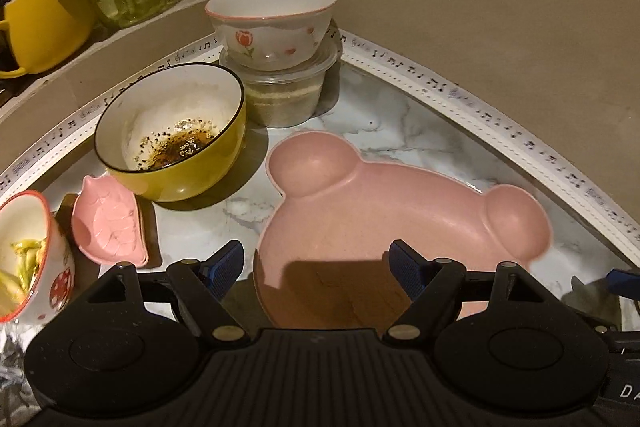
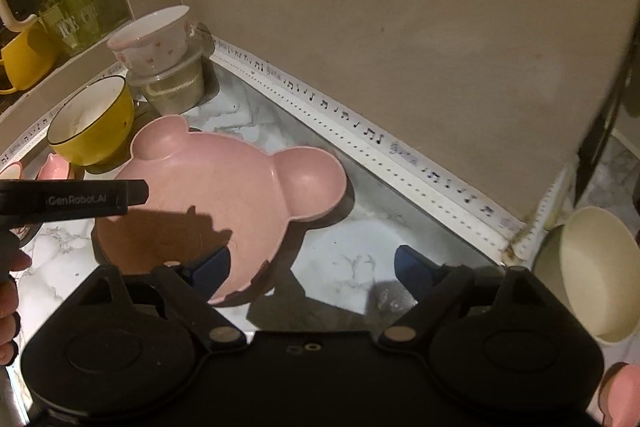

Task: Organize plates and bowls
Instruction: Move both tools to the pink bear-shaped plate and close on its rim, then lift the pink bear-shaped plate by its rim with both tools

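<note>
Both jaws stand wide apart and hold nothing. On the left gripper [image 1: 318, 269] the blue pads straddle the near rim of the pink bear-shaped plate [image 1: 400, 211]; whether they touch it cannot be told. On the right gripper [image 2: 312, 269] the left pad overlaps the plate's near edge, while the right pad is over the bare marble surface [image 2: 352, 255]. The plate lies flat on that surface, ears toward the wall corner. Behind it on the left sits a yellow bowl [image 1: 172, 131] with dark residue inside. In the corner a white tulip bowl [image 1: 272, 23] rests on a lidded plastic container [image 1: 286, 95]. At far left are a small pink leaf dish [image 1: 108, 223] and a tilted mushroom-print bowl [image 1: 32, 251]. A cream bowl [image 2: 592, 275] stands well apart on the right.
</note>
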`<state>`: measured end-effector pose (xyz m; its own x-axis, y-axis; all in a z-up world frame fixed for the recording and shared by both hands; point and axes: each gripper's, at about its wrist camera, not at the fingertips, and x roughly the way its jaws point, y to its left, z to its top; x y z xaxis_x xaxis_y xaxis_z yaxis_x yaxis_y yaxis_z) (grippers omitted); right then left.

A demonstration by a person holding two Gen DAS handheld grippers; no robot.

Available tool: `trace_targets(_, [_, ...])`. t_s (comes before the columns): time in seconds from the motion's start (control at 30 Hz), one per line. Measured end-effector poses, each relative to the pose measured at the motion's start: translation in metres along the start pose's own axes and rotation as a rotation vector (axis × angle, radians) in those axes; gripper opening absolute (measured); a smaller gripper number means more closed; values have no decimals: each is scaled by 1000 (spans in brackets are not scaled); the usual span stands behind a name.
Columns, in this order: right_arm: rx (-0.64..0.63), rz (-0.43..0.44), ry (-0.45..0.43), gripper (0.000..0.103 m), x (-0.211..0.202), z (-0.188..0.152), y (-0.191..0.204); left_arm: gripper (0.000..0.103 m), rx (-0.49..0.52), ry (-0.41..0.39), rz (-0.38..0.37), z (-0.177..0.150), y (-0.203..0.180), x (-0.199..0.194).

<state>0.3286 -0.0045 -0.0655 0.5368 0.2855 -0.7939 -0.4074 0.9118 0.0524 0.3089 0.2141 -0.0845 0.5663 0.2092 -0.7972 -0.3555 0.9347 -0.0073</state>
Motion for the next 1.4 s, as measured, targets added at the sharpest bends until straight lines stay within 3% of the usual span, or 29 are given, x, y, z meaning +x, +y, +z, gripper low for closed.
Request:
trace_targets(0.2, [-2, 12, 28, 74, 19, 6, 7, 79, -24, 31, 15, 7, 12, 20])
trace_targets(0.27, [7, 20, 43, 66, 24, 7, 7, 77, -34, 34, 13, 8, 16, 23])
trace_targets(0.33, [11, 31, 55, 62, 28, 7, 7, 66, -40, 44, 6, 9, 20, 26])
trace_targets(0.47, [17, 48, 80, 48, 34, 6, 8, 54, -67, 49, 6, 9, 27, 29])
trace_targets(0.53, [13, 52, 82, 45, 36, 6, 9, 40, -78, 49, -3, 8, 29, 29])
trace_targets(0.73, [8, 66, 85, 27, 39, 8, 11, 23, -102, 40, 14, 6, 33, 29])
trace_targets(0.87, [-5, 79, 72, 13, 38, 8, 14, 17, -113, 40, 10, 5, 38, 27])
trace_targets(1.4, [-88, 110, 68, 10, 19, 2, 12, 17, -99, 50, -5, -12, 34, -5])
